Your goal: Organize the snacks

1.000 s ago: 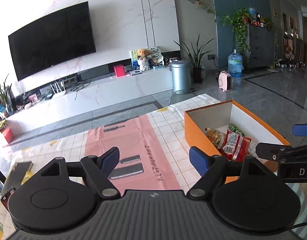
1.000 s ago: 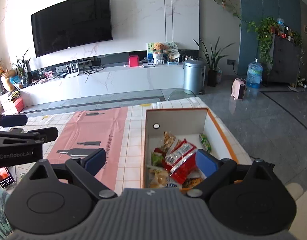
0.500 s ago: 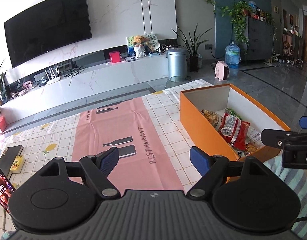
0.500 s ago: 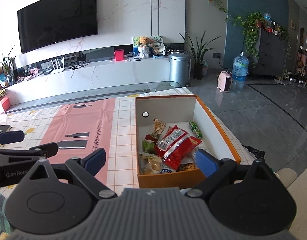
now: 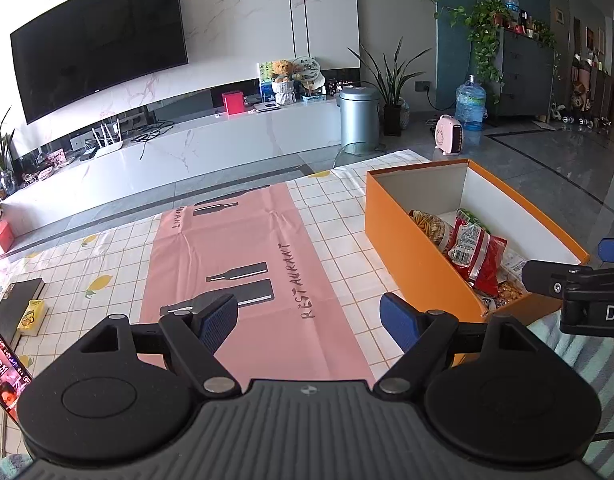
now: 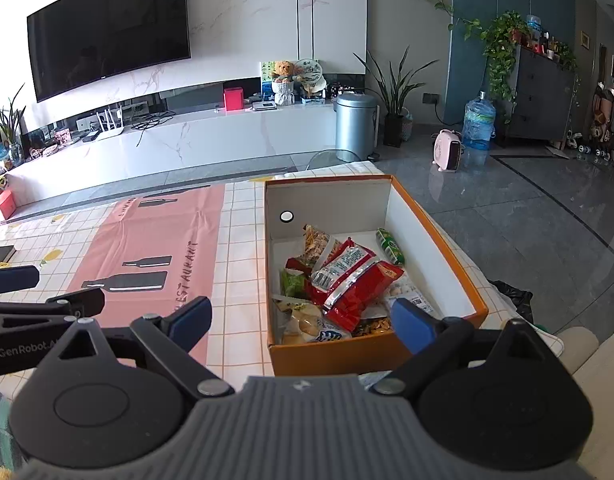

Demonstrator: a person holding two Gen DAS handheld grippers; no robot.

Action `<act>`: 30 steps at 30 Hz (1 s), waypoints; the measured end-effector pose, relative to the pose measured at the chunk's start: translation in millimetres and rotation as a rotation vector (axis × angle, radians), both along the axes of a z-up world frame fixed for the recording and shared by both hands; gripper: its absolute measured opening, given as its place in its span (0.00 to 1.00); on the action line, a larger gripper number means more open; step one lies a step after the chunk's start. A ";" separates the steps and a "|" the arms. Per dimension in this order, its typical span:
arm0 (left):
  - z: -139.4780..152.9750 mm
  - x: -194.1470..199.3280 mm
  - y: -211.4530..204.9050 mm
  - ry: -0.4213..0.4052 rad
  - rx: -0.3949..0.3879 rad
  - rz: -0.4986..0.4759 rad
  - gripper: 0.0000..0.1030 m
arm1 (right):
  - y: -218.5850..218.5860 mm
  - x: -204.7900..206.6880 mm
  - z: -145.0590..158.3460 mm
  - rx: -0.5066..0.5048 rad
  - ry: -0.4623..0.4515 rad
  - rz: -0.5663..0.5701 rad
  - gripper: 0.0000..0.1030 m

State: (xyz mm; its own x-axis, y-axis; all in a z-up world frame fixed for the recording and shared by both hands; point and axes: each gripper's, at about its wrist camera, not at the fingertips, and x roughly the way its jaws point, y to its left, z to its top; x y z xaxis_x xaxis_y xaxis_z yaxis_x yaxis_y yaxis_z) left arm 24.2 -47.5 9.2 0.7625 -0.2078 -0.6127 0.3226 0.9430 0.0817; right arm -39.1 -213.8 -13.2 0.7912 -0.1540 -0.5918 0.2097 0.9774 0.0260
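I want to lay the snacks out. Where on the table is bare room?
The pink mat left of the orange box is bare, as is the checked cloth between them. The box's near half is crowded with snack packets; its far end is free.

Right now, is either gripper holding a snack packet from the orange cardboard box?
No: the left gripper and right gripper both hang open and empty, and the red snack packet lies in the orange cardboard box.

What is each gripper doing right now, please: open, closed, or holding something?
Left gripper: open, holding nothing, above the pink mat.
Right gripper: open, holding nothing, near the orange box of snacks.
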 end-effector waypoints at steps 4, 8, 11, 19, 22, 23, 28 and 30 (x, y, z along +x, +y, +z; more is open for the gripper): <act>0.8 -0.1 -0.4 0.004 0.001 -0.001 0.92 | -0.8 -0.1 -1.1 0.007 0.000 0.005 0.91; 1.2 0.5 -1.6 0.005 0.005 -0.008 0.92 | -1.0 -0.7 -0.9 0.007 -0.001 0.008 0.91; 1.4 -0.1 -1.9 0.009 0.003 -0.010 0.92 | -1.4 -1.2 0.1 0.008 -0.004 0.008 0.91; 2.7 -0.8 -0.6 0.027 -0.016 -0.013 0.92 | 2.2 -1.2 1.6 -0.001 -0.005 0.020 0.91; 3.2 -0.2 0.3 0.028 -0.016 -0.012 0.92 | 4.2 -1.3 2.2 -0.005 -0.008 0.024 0.91; 3.2 -0.2 0.3 0.028 -0.017 -0.014 0.92 | 4.0 -1.4 2.6 -0.006 -0.009 0.024 0.91; 3.2 0.5 0.7 0.033 -0.016 -0.012 0.92 | 3.3 -0.3 2.5 -0.005 -0.004 0.021 0.91; 3.5 0.2 0.9 0.033 -0.017 -0.012 0.92 | 3.1 0.2 2.7 -0.006 -0.003 0.021 0.91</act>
State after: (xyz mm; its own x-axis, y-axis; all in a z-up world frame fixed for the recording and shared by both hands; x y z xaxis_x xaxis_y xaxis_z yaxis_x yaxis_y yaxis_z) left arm 24.4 -46.6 12.7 0.7397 -0.2271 -0.6334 0.3358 0.9403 0.0551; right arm -38.9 -210.7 -10.5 0.7958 -0.1413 -0.5889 0.1895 0.9817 0.0205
